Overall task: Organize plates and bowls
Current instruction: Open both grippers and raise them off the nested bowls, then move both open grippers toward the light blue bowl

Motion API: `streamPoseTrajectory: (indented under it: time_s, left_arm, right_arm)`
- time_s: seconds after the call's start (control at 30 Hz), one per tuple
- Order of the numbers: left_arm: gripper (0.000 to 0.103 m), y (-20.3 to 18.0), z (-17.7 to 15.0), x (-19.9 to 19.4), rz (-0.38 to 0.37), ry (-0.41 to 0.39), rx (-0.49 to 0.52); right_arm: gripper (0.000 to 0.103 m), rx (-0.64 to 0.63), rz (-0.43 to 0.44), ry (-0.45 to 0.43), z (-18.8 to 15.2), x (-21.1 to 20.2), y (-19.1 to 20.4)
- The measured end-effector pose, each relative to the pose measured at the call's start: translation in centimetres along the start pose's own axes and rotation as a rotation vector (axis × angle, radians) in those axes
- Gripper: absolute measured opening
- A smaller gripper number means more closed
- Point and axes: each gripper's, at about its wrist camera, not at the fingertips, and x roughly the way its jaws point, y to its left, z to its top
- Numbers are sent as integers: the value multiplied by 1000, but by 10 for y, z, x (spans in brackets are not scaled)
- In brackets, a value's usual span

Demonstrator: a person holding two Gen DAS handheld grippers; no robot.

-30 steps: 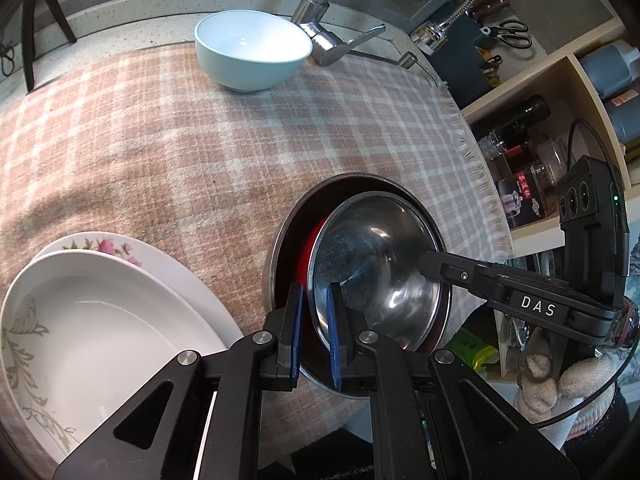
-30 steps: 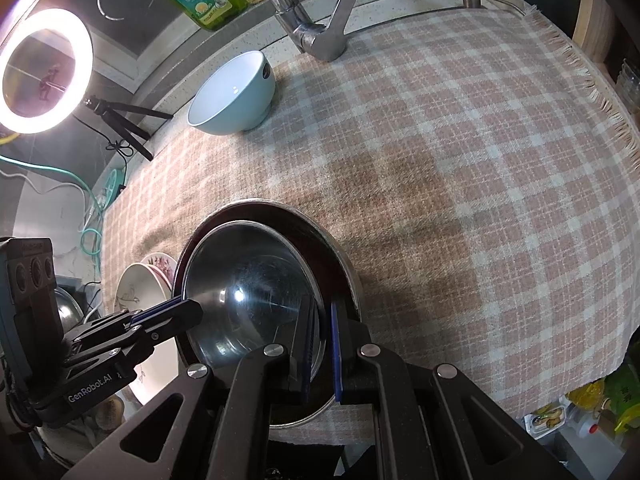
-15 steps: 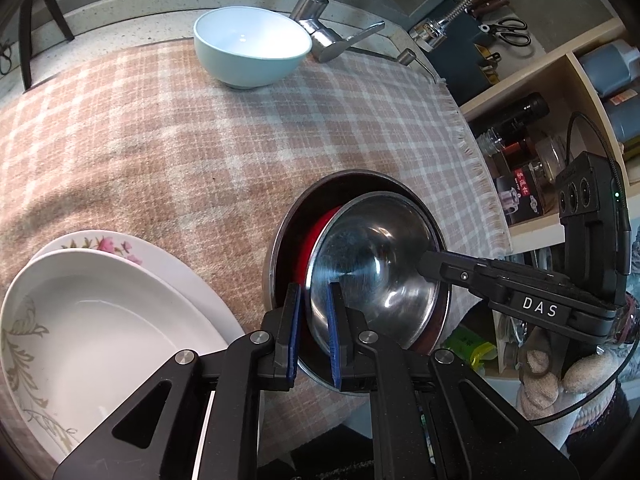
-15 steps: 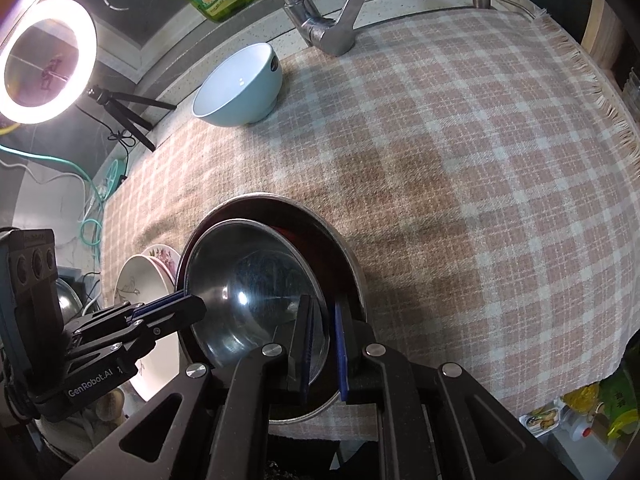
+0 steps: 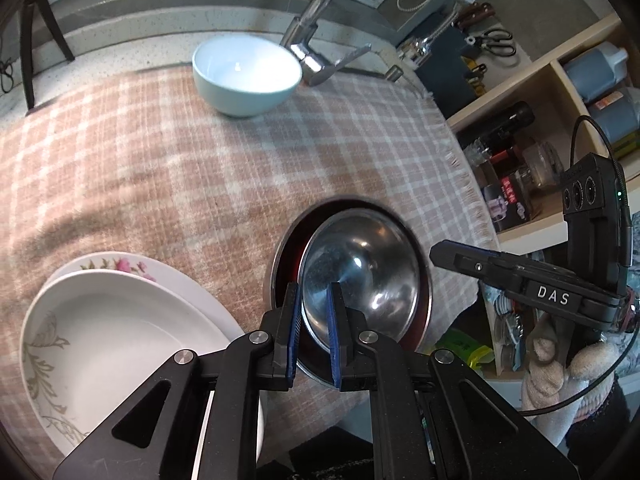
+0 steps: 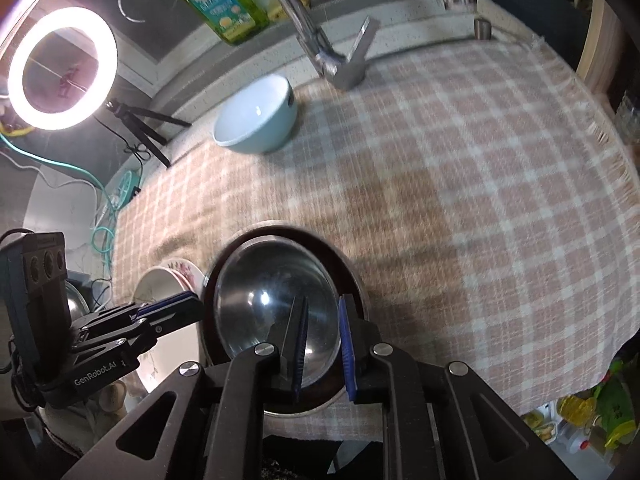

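Steel bowl point(image 5: 362, 276) hides the red-lined bowl point(image 5: 289, 248) beneath it.

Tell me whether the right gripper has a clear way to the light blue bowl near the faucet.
Probably yes. The right gripper, jaws opening over the steel bowl with nothing pressed between them, faces bare plaid cloth all the way to the light blue bowl. The faucet stands beside it, not in front.

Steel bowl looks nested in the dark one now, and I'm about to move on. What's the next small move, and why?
Probably open the left gripper and lift it off. The steel bowl already sits inside the dark bowl, and the right gripper is opening, its fingers no longer pressing the rim. Only the left still pinches it.
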Motion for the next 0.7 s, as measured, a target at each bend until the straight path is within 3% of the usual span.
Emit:
streamPoseTrajectory:
  time_s: [0.47, 0.7]
  left_arm:
    - [13, 42, 43, -42, 29, -103, -60]
    - [13, 59, 76, -44, 50, -123, -63]
  right_arm:
    - [18, 28, 83, -119, 53, -27, 14]
    - [19, 37, 94, -131, 81, -16, 29]
